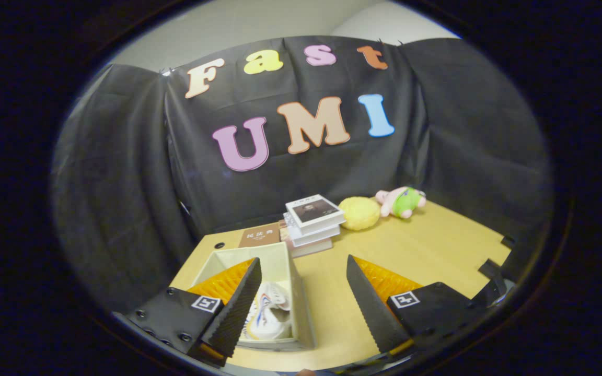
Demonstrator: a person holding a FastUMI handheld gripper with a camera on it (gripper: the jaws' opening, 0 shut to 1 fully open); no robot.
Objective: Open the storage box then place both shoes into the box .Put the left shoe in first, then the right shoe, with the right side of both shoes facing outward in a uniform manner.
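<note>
Just ahead of your gripper (301, 297), the storage box (280, 261) sits open on the wooden table (426, 250), and it serves as the landmark for everything else. Your two fingers are spread wide apart and hold nothing; the left finger (238, 308) hangs over the box's opening, while the right finger (371, 308) is over bare tabletop well to the right of the box. Inside the box lies a white shoe (272, 310) with coloured stripes, resting on the floor of the box near its closest wall. Part of that shoe is covered by the left finger, so you cannot tell which way its toe points or whether it is the left or right one. Whether a second shoe lies with it is also hard to tell. The box's right wall stands upright, and the strip of table between it and the right finger is open. Directly behind the box lies a brown book (260, 237), and just right of that a stack of books (314, 222) rises near the box's far corner. Further right of the box, well apart from it, are a yellow round cushion (359, 213) and a pink and green plush toy (401, 201), lying against the back. The table's left edge runs close alongside the box. Black cloth walls (123, 183) close the booth behind and to both sides of the box, with pale wall above them.
</note>
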